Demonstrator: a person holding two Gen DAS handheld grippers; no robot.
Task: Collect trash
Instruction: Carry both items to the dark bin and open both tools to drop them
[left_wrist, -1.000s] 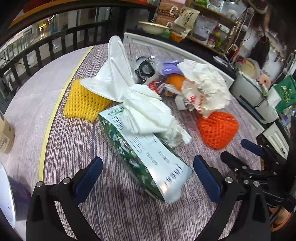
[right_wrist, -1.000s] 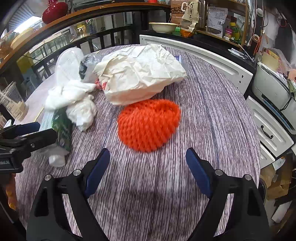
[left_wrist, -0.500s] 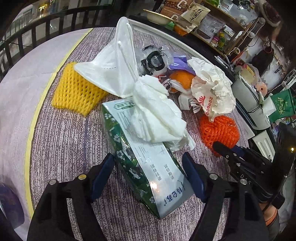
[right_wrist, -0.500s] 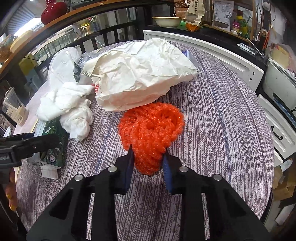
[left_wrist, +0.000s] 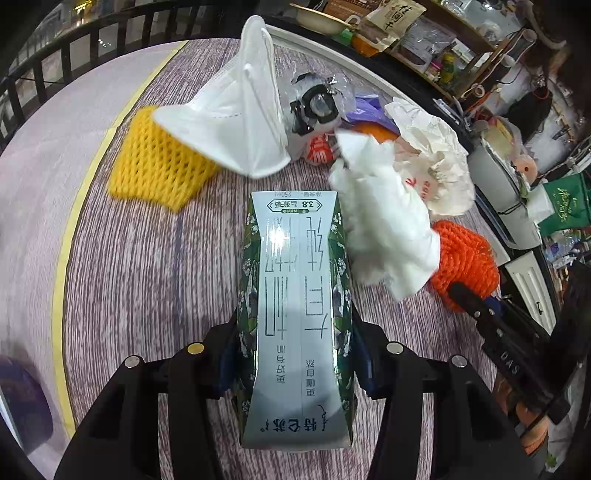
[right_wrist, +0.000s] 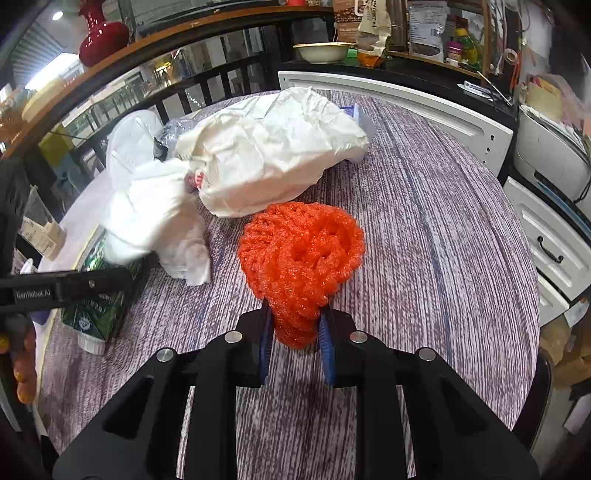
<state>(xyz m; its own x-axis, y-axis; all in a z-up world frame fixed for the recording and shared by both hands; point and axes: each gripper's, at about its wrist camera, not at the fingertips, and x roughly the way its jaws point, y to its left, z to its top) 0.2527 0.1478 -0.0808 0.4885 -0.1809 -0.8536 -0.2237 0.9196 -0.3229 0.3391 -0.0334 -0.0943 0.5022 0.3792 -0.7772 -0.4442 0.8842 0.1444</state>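
Note:
My left gripper (left_wrist: 293, 350) is shut on a green and white milk carton (left_wrist: 295, 295), which lies lengthwise between the jaws over the round table (left_wrist: 147, 277). The carton also shows in the right wrist view (right_wrist: 99, 295). My right gripper (right_wrist: 293, 332) is shut on the near end of an orange foam fruit net (right_wrist: 301, 254), which also shows in the left wrist view (left_wrist: 465, 266). Crumpled white tissue (left_wrist: 384, 229) lies beside the carton.
On the table lie a white face mask (left_wrist: 240, 118), a yellow foam net (left_wrist: 159, 170), a clear wrapper (left_wrist: 317, 103) and a crumpled white paper bag (right_wrist: 269, 151). White drawers (right_wrist: 546, 243) and cluttered shelves (right_wrist: 424, 33) stand to the right and behind.
Both grippers went from open to shut. The left closed on the milk carton and turned it lengthwise; the tissue slid off to the right. The right closed on the orange net.

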